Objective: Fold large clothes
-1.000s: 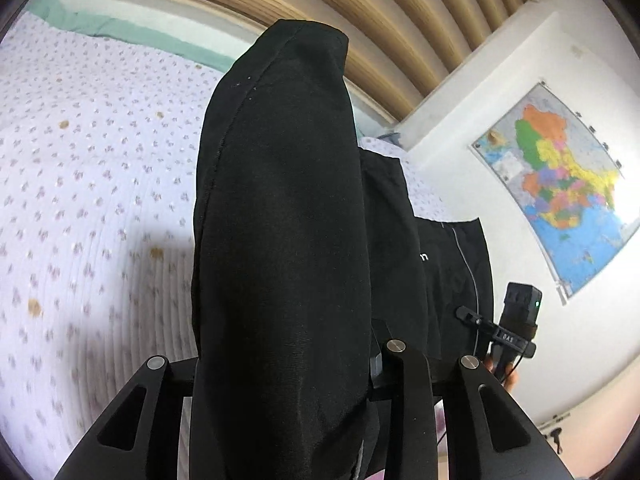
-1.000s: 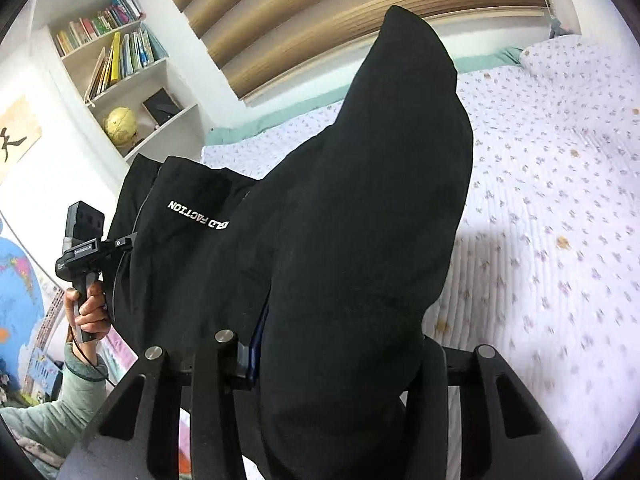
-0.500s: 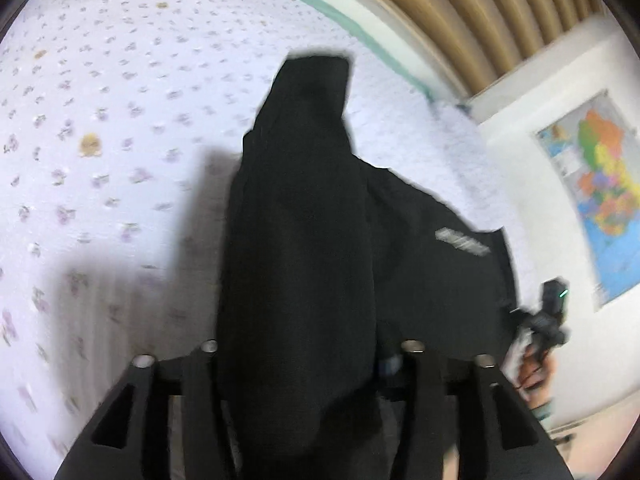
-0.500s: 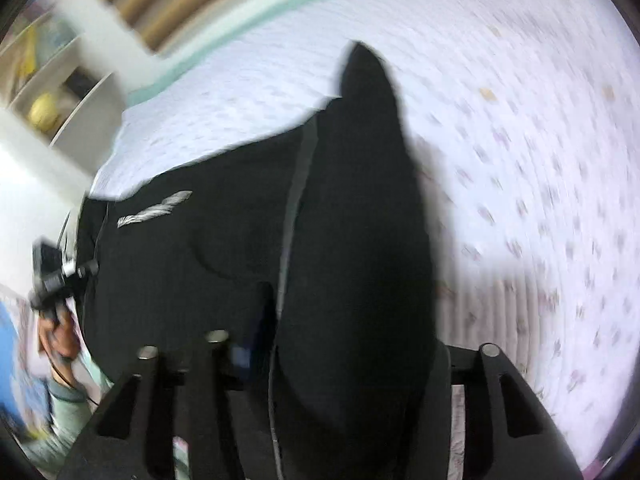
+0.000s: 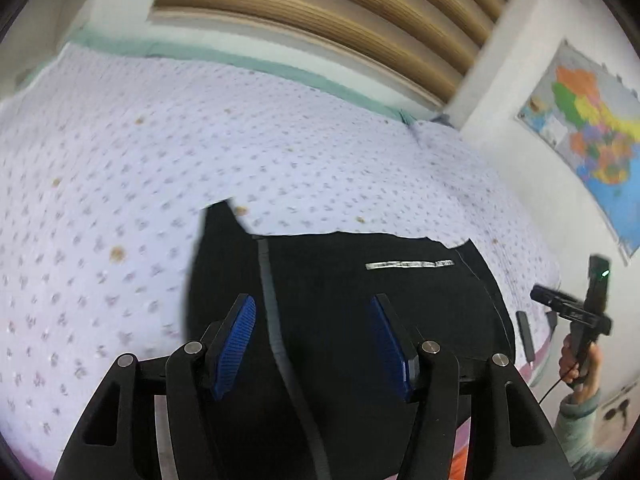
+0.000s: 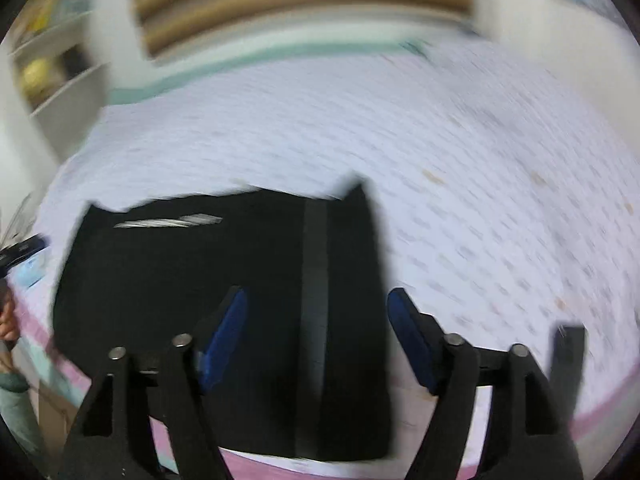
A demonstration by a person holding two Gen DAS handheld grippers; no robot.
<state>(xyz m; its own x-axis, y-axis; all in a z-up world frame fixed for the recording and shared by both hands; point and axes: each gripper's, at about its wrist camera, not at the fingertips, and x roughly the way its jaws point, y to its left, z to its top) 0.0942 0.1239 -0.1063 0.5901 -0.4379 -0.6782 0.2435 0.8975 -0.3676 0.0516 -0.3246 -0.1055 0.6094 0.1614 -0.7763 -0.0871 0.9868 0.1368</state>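
Black trousers (image 5: 360, 320) lie folded on the bed (image 5: 120, 200); left gripper (image 5: 312, 312) and right gripper (image 6: 316, 304) open wider above them, gripping nothing.

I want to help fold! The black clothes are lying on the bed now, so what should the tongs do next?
Probably lift both opening tongs clear: the folded black fabric garment lies flat on the white flowered bedspread, and no pads press it.

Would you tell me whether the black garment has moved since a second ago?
Yes. The black garment has dropped from hanging in front of the slatted headboard to lying flat on the floral bedspread.
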